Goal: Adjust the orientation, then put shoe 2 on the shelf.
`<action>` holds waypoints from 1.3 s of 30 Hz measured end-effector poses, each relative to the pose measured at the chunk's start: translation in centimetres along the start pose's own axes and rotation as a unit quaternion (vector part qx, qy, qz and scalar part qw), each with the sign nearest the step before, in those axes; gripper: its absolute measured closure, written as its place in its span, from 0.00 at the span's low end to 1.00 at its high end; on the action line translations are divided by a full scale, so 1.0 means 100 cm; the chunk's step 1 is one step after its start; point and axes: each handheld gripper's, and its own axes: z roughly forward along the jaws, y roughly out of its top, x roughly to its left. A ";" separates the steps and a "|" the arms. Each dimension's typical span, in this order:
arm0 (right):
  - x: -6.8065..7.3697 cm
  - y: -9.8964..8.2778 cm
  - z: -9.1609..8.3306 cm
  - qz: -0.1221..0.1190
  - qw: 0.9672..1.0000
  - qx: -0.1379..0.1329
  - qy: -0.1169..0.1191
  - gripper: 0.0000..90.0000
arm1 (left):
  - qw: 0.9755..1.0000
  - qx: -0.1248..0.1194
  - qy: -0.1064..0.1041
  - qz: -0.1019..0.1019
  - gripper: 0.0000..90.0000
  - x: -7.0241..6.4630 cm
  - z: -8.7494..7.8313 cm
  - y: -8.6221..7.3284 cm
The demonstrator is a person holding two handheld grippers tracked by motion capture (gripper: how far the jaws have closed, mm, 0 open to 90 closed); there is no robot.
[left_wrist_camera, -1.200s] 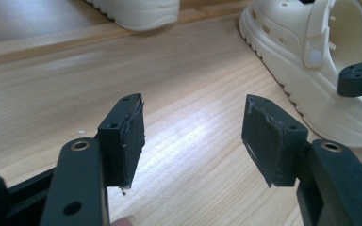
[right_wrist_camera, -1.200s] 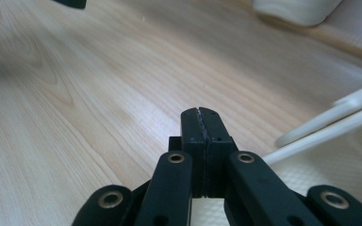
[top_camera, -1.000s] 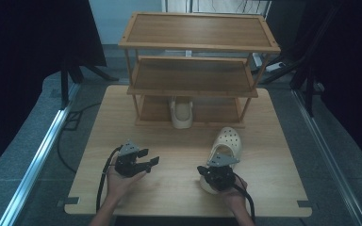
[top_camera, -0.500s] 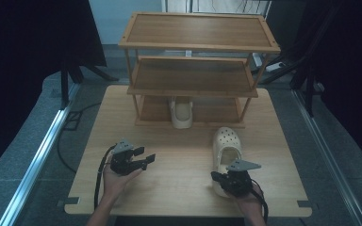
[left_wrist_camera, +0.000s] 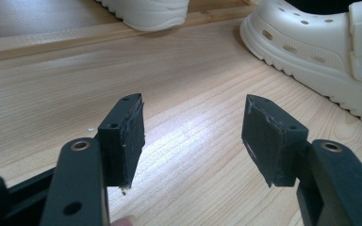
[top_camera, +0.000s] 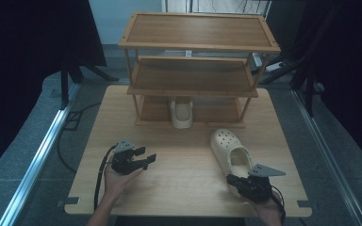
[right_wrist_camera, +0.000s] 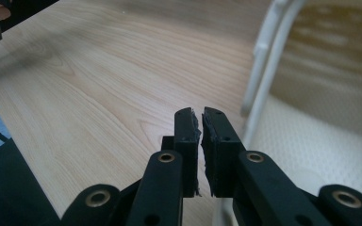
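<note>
A cream clog [top_camera: 230,151] lies on the wooden table [top_camera: 184,155], toe pointing at the rack. A second cream clog [top_camera: 181,113] stands on the rack's bottom shelf. My left gripper [top_camera: 147,159] hovers at the table's front left, jaws open and empty, a hand's width left of the loose clog [left_wrist_camera: 320,52]; the shelf clog [left_wrist_camera: 146,12] is farther off. My right gripper [top_camera: 232,179] sits at the loose clog's heel, shut with nothing between its jaws [right_wrist_camera: 199,125]. The clog's heel strap [right_wrist_camera: 264,70] stands just right of the jaws, apart from them.
A three-tier wooden rack [top_camera: 198,47] takes up the back half of the table; its upper two shelves are bare. The table's front edge [top_camera: 184,214] runs close behind both hands. Dark curtains and a metal rail [top_camera: 37,155] flank the table.
My right gripper has drawn back toward the front right corner, away from the top of the clog's heel. The left gripper has stayed almost still.
</note>
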 end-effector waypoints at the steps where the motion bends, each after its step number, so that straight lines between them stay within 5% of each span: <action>1: 0.001 0.001 0.000 -0.004 1.000 -0.004 -0.002 0.93 | 1.000 0.000 0.000 0.000 0.44 0.000 0.000 0.000; 5: 0.003 0.007 -0.011 -0.021 0.999 -0.031 -0.010 0.88 | 1.000 -0.003 0.001 -0.001 0.44 0.001 -0.003 0.001; 9: -0.002 0.018 -0.037 -0.046 0.996 -0.055 -0.052 0.78 | 1.000 -0.010 0.002 -0.002 0.44 0.001 -0.007 0.002; 14: -0.023 0.023 -0.061 -0.022 0.993 -0.072 -0.092 0.69 | 1.000 -0.005 -0.001 0.001 0.44 -0.001 -0.004 0.004; 23: -0.042 0.019 -0.050 -0.005 0.993 -0.057 -0.103 0.65 | 1.000 0.000 -0.003 0.004 0.44 -0.005 -0.001 0.003; 39: -0.051 0.036 -0.019 0.003 0.989 -0.025 -0.144 0.61 | 1.000 -0.004 -0.007 0.004 0.44 -0.004 -0.004 0.003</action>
